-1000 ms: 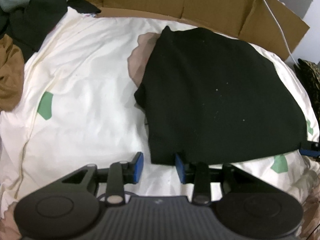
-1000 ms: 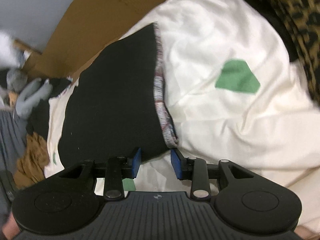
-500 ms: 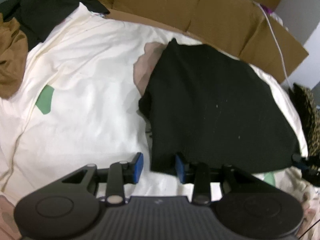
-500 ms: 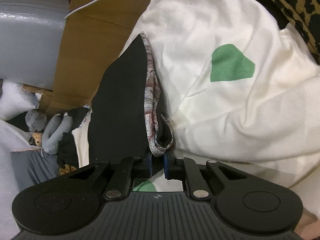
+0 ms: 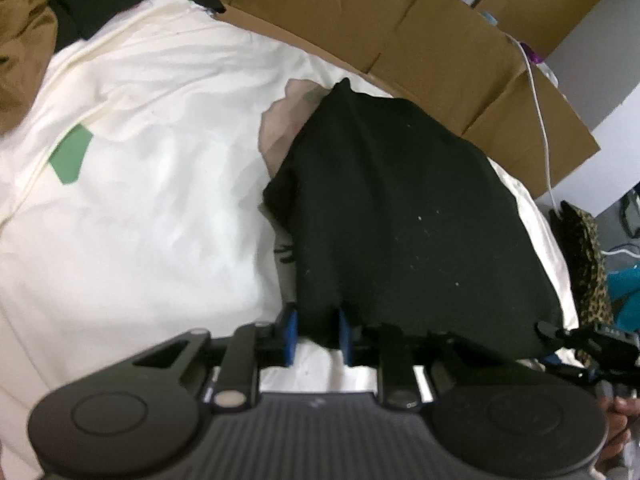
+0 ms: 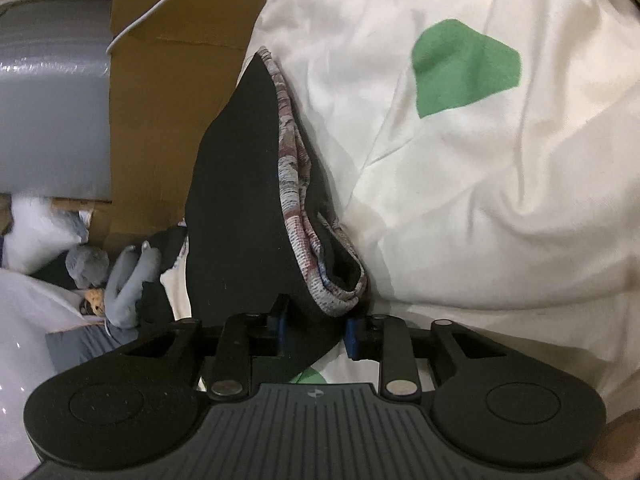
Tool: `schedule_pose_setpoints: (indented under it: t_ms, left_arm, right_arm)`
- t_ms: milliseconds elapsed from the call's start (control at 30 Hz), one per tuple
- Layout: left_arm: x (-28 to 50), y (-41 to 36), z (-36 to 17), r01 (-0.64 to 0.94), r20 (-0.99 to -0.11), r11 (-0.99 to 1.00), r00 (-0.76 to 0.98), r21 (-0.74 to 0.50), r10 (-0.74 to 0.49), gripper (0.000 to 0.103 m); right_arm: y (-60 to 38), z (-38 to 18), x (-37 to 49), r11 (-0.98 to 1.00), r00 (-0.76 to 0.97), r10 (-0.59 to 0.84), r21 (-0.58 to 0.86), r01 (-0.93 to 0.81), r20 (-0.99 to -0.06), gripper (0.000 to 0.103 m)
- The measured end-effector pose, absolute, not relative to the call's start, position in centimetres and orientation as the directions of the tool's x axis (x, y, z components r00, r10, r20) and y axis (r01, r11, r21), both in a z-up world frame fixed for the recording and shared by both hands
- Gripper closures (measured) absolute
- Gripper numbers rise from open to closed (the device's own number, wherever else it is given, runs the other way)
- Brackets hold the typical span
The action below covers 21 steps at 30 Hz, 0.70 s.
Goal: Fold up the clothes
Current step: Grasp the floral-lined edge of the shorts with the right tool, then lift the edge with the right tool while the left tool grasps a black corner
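Left gripper (image 5: 314, 334) and right gripper (image 6: 314, 330) each pinch black garment (image 5: 400, 216) hem corners. Risk: thin bite, hem slips during fold.

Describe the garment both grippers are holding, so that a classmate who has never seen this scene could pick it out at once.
Start at the cream sheet with green patches, backed by cardboard. On its right half lies the black garment, its near corners pinched by the left gripper and right gripper. Only it shows a faded patterned lining along its edge.
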<state>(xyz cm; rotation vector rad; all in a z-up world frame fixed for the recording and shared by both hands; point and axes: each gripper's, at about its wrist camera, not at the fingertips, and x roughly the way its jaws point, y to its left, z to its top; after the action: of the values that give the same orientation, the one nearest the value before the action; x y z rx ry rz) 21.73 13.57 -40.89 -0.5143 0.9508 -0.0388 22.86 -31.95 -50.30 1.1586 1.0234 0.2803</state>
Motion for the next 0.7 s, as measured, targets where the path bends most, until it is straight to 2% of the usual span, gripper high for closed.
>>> schedule_pose_setpoints:
  t_ms: [67,133,233,267,700]
  left_arm:
    - [21.7,13.6,-41.0,-0.187,-0.762,0.878,0.594,-0.441,-0.257,0.082]
    - [21.8,13.4,-41.1,-0.179,-0.771,0.89,0.587,-0.42,-0.246,0.092]
    - [21.8,13.4,-40.5,-0.179,-0.783,0.899,0.578,-0.399,-0.232,0.095]
    - [21.8,13.4,-40.2,-0.182,-0.788,0.902,0.574,-0.391,-0.225,0.095]
    - [20.6,14.4,-35.8,-0.195,-0.815,0.915,0.545,-0.353,-0.198,0.097]
  right_arm:
    - [-32.0,-50.3,22.7,0.418,0.549,0.658,0.856,0.304,-0.516,0.075]
    - [-31.9,-50.3,22.8,0.423,0.55,0.654,0.854,0.302,-0.519,0.077]
    - [-31.7,-50.0,22.9,0.449,0.545,0.649,0.846,0.288,-0.531,0.091]
    - [-31.7,-49.9,22.9,0.457,0.544,0.648,0.844,0.282,-0.533,0.093]
    - [-30.6,-47.4,21.4,0.473,0.51,0.679,0.846,0.246,-0.528,0.096]
